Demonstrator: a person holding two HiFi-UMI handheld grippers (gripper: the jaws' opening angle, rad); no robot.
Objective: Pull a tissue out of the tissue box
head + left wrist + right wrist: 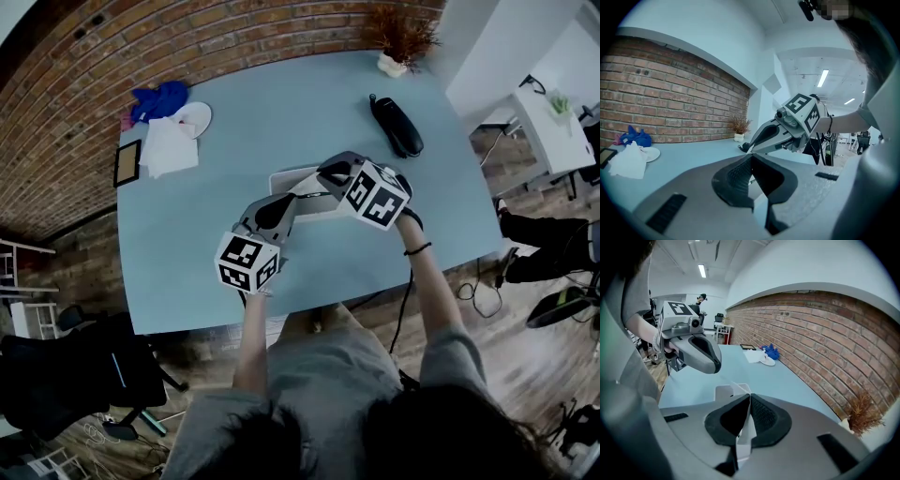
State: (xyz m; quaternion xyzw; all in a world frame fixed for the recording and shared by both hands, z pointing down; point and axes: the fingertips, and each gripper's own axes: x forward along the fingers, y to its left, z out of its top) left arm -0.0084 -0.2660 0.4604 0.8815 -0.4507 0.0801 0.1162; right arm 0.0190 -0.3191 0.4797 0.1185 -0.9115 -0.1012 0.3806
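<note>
Head view, left to right: the left gripper (750, 159), its jaws closed tip to tip, sits beside the white rectangular tissue box (723, 393) on the pale blue table (206, 234). The right gripper (747, 401) pinches a white tissue (743, 437) that leads back to the box.

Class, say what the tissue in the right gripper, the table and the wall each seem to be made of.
The tissue: thin matte white paper, limp and folded in the right gripper. The table: smooth pale-blue top, probably laminate or painted board; even colour, no grain. The wall: rough red-brown brick with visible mortar joints.
</note>
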